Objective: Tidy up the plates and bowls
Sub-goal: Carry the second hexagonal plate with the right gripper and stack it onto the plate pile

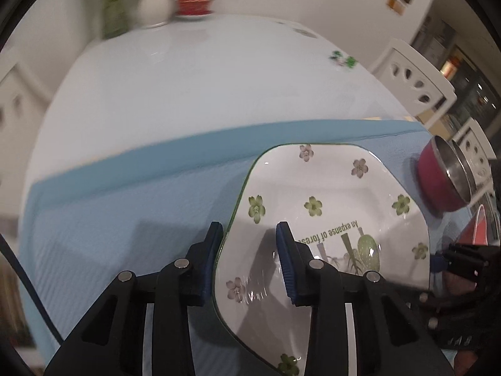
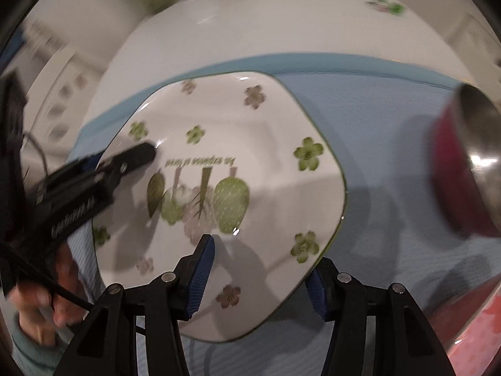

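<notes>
Two grippers: our left gripper (image 1: 249, 250) and right gripper (image 2: 261, 274), each spread astride rim of white squarish flower-printed ceramic plate (image 2: 266, 163), resting on blue mat (image 1: 125, 206); magenta steel-lined bowl (image 1: 441, 181) near plate.

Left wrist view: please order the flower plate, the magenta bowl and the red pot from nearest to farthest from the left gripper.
1. Flower plate: its left rim sits between the left gripper fingers.
2. Magenta bowl: right side, on the blue mat.
3. Red pot: far end of the table, beside a white vase.
</notes>
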